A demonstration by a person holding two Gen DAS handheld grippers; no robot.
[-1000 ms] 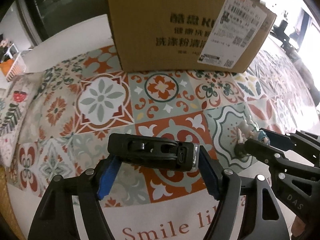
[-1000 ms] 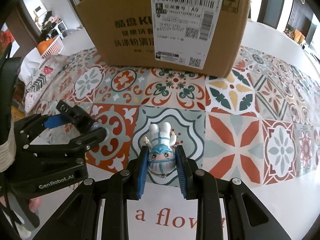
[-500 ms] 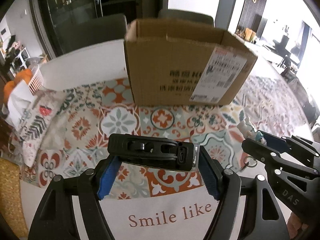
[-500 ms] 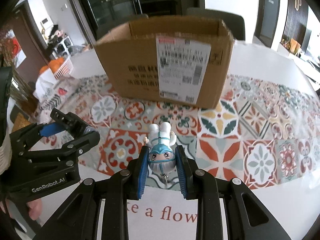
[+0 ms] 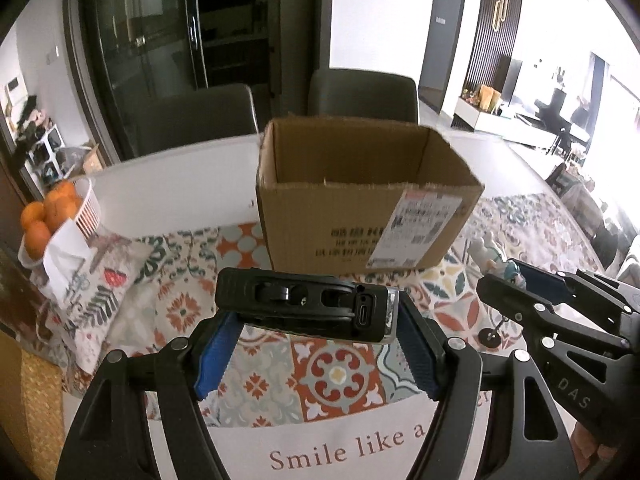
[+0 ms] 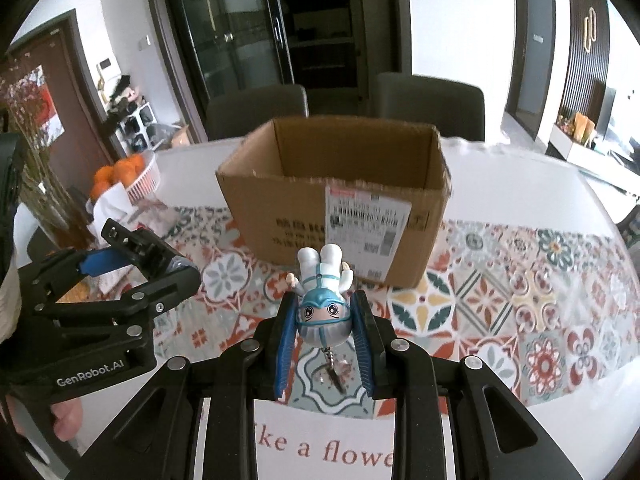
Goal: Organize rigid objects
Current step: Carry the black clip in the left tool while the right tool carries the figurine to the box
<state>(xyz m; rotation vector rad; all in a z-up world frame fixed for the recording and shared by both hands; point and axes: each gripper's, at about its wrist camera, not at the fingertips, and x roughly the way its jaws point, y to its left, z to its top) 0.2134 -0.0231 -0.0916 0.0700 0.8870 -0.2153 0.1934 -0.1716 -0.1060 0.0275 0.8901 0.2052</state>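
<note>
Both grippers have risen since a second ago: the cardboard box, which then filled the top of each view with only its near wall showing, now sits lower and farther off, and its open top can be looked into. What shows of its interior is bare brown cardboard walls; the bottom is hidden behind the near wall, so I cannot tell whether anything lies inside.

The left gripper is clamped on a black device held crosswise between its blue pads, its port end toward the right. The right gripper is closed on a small figurine in a white and teal suit, held head toward the camera and feet toward the box, with a keyring chain dangling under its head. Both objects are held above the patterned tablecloth, on the near side of the box.

The box stands on the cloth near the table's middle, a white shipping label on its near wall. At far left a white basket holds oranges. Two dark chairs stand beyond the table.
</note>
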